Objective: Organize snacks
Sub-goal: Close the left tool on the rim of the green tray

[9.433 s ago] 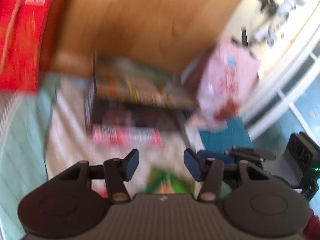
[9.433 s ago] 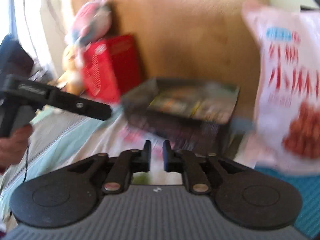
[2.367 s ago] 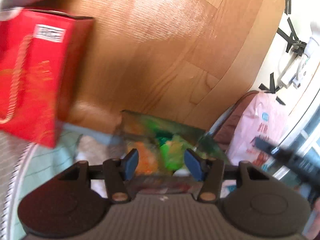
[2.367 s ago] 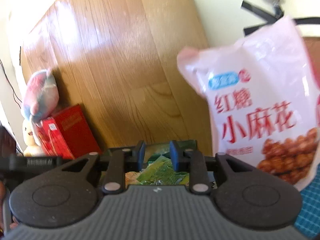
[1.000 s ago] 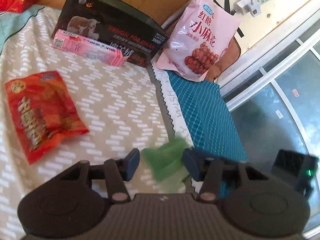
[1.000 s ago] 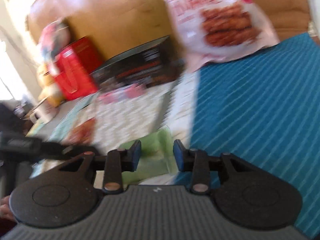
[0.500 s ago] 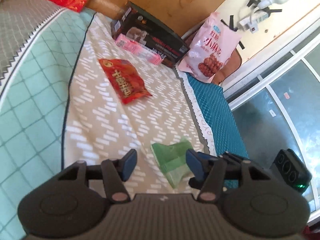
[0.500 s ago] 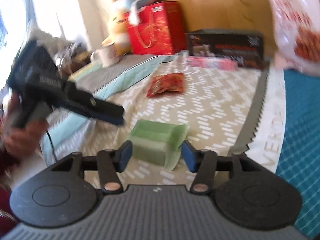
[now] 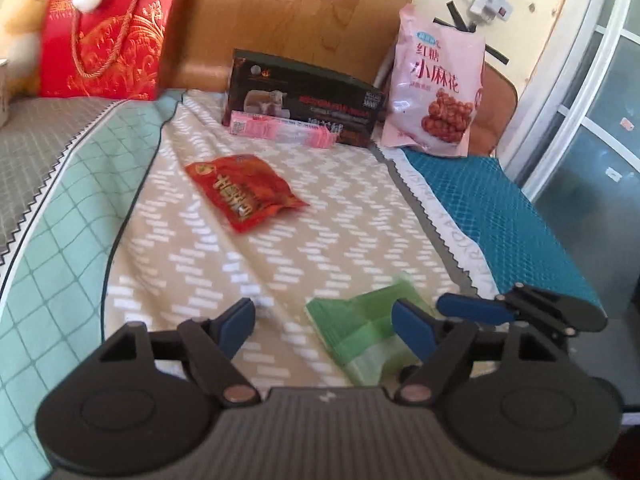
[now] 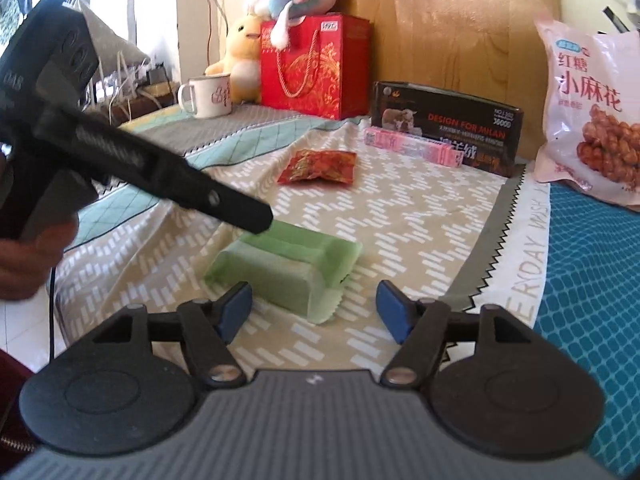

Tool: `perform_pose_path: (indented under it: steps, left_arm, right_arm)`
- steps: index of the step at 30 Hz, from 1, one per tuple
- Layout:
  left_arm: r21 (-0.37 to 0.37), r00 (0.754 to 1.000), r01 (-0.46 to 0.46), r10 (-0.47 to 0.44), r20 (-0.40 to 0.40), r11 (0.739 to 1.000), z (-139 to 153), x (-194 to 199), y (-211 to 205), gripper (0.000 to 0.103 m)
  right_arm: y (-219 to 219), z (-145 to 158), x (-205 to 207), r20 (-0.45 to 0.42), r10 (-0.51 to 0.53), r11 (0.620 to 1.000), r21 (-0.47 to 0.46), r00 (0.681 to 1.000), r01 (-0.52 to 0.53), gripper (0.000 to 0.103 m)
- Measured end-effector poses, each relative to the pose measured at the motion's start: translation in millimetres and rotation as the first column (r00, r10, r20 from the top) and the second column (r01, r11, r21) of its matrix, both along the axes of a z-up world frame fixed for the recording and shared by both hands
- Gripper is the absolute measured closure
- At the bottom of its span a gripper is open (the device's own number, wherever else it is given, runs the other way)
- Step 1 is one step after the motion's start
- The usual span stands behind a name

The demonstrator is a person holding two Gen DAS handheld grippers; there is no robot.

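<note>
Both grippers are seen w/ jaws opening wide, nothing gripped. The green pack (image 10: 286,270) is lying free on the patterned cloth (image 10: 400,232), just ahead of the right gripper (image 10: 314,312) and near the left gripper (image 9: 324,326), untouched by either's pads. A red packet (image 9: 244,190) is laid mid-cloth; a pink bag (image 9: 434,84) is propped at the back beside a dark box (image 9: 304,98).

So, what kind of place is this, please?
Probably a bedroom at home: a patterned bedspread against a wooden headboard, a yellow plush toy and an enamel mug beside it.
</note>
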State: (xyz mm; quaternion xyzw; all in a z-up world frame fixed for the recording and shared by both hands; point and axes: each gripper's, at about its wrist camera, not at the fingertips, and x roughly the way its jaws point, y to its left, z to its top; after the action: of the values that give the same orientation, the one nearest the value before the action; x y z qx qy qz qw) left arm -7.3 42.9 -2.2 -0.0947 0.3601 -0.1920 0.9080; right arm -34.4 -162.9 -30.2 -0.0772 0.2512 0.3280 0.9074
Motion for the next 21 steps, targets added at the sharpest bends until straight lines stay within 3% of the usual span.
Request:
perform_pose_path:
  steps: [5,21]
  left_arm:
    - [0.038,0.999,-0.027,0.026,0.035,0.999,-2.2,-8.6,-6.4,0.022]
    - [0.055,0.999,-0.033,0.032,0.018,0.998,-1.0,-8.4,-10.9,0.016]
  right_arm:
    - [-5.4,0.6,2.9,-0.022,0.001,0.999,0.048,1.000,0.000,0.031]
    - [3.5,-0.3,6.0,-0.019,0.023,0.999,0.030,1.000,-0.023,0.022]
